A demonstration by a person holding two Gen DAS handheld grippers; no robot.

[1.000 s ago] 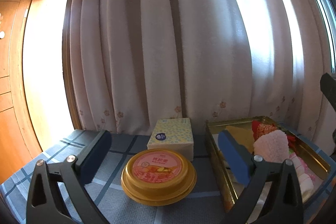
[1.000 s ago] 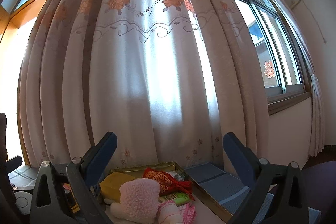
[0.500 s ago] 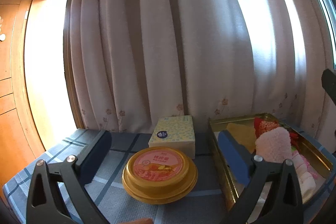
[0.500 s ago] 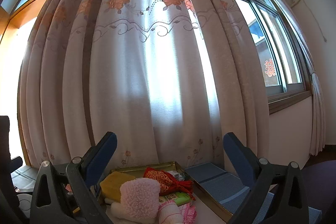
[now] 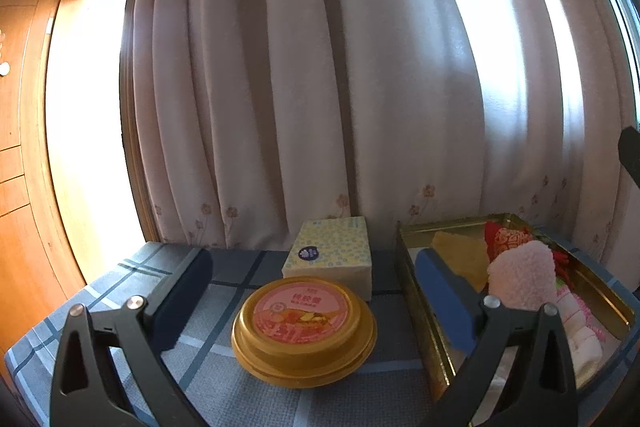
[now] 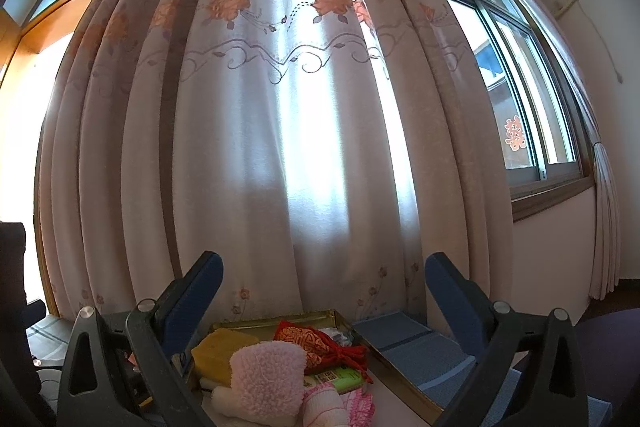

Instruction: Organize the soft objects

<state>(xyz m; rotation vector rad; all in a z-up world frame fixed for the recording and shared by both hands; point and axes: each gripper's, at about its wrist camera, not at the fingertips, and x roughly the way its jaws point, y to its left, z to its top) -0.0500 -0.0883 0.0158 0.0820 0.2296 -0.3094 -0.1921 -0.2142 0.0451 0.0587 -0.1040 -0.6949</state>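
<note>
Tablecloth [image 5: 120, 291], blue checked, carries a gold tub [image 5: 304, 331] and tissue pack [image 5: 330, 259] left of the gold tray [image 5: 404, 267], where the pink sock [image 5: 522, 279], yellow cloth [image 5: 460, 255] and red pouch [image 6: 308, 341] lie gathered. Both the left claw [image 5: 312, 291] and right claw [image 6: 324, 291] gape empty; sorting looks done or paused. Curtain [image 5: 360, 87] behind.

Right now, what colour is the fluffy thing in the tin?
Pink fluffy cloth; the right wrist view shows it best.
</note>
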